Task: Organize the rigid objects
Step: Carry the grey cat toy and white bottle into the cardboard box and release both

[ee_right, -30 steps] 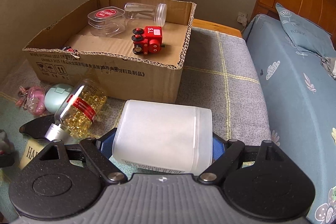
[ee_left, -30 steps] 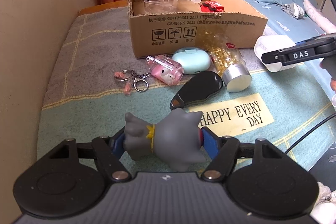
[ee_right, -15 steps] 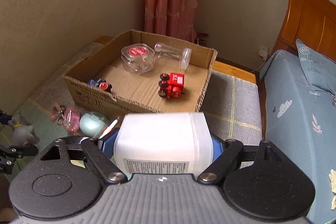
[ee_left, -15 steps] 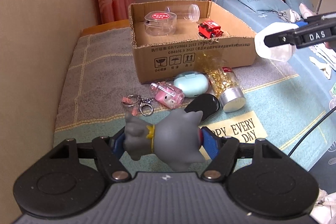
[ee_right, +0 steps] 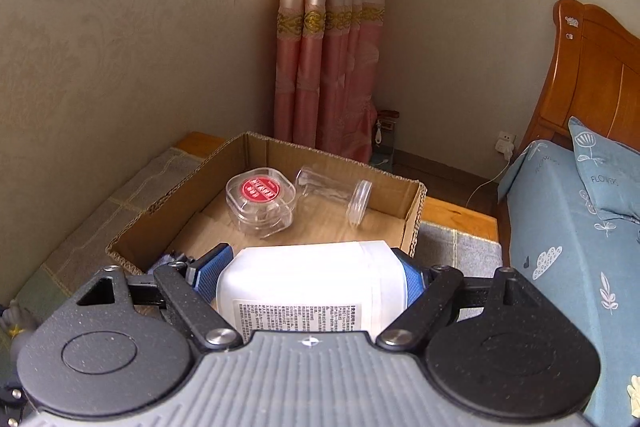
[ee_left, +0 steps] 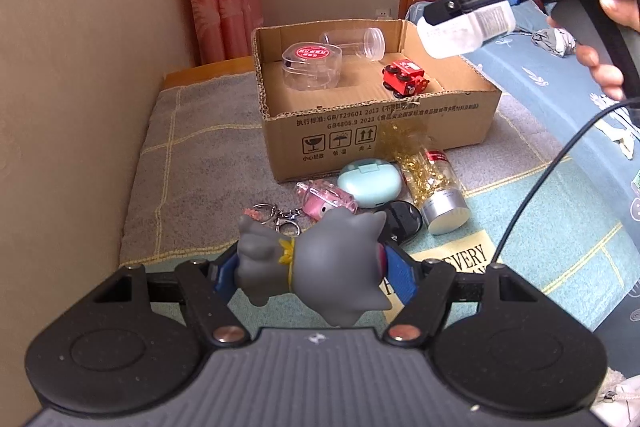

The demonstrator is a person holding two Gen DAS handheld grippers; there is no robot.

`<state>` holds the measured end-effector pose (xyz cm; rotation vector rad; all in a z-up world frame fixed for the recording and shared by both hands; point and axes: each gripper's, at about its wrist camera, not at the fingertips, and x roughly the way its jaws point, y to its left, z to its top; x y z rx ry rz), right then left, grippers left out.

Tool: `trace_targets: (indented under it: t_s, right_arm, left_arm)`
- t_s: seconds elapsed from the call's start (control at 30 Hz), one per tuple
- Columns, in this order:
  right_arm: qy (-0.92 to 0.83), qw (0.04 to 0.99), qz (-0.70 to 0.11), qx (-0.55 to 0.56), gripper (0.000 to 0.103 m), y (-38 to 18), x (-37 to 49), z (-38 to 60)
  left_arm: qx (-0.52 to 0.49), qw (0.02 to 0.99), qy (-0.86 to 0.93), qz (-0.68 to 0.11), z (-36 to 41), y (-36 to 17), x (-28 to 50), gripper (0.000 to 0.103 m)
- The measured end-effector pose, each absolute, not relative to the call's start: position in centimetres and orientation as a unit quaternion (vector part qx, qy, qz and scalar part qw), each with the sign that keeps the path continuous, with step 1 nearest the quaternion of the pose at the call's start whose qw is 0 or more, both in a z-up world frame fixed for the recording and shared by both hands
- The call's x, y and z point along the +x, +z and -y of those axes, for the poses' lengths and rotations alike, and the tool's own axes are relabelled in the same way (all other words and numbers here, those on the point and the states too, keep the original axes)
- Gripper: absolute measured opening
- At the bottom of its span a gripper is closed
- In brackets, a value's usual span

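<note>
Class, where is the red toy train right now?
In the left wrist view, the red toy train lies inside the cardboard box, at its right side, right of the clear round container.

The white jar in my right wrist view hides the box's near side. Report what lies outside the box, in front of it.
Observer: Four things lie before the cardboard box: a mint case, a pink keychain charm, a bottle of gold bits on its side, and a black oval object.
Operator: Give me the left gripper's state.
Observer: The left gripper is shut on a grey toy figure.
Operator: Name what the white jar hides inside the box.
Observer: A red toy train is in the box's right half, near the front wall.
</note>
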<state>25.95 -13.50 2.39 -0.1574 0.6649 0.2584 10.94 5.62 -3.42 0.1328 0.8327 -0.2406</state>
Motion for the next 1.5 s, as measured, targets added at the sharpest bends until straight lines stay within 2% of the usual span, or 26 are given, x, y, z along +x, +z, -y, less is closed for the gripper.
trace_targets:
  t_s: [0.1,0.67,0.9,1.17,1.27,1.33,1.5]
  right_arm:
    - [0.115,0.937,-0.323,-0.068,0.103,1.9,26.7,13.7]
    - [0.084,0.925,-0.369,-0.027,0.103,0.1,21.5,16.2]
    - [0.062,0.924,-0.376,-0.002,0.103,-1.1,19.2,16.4]
    - [0.038,0.930,-0.366,0.011,0.103,-1.3,17.1,17.1]
    - [0.036,0.930,-0.365,0.022,0.103,-1.1,16.8,17.8]
    - [0.034,0.931,-0.364,0.022,0.103,-1.1,16.6,17.9]
    - [0.039,0.934,-0.355,0.022,0.103,-1.1,16.0,18.1]
  left_arm:
    - [0.064,0.906,-0.117,-0.402,-5.6,-3.3,10.9,0.071]
    - [0.085,0.911,-0.130,-0.382,-4.6,-0.6,14.0,0.071]
    - [0.104,0.913,-0.151,-0.365,-2.6,1.6,18.0,0.071]
    - [0.111,0.904,-0.163,-0.380,0.0,2.6,24.3,0.071]
    - [0.103,0.911,-0.147,-0.372,0.7,2.6,26.4,0.076]
    - [0.097,0.918,-0.129,-0.363,0.8,2.6,27.3,0.093]
    - [0.091,0.920,-0.128,-0.358,0.5,2.2,26.3,0.094]
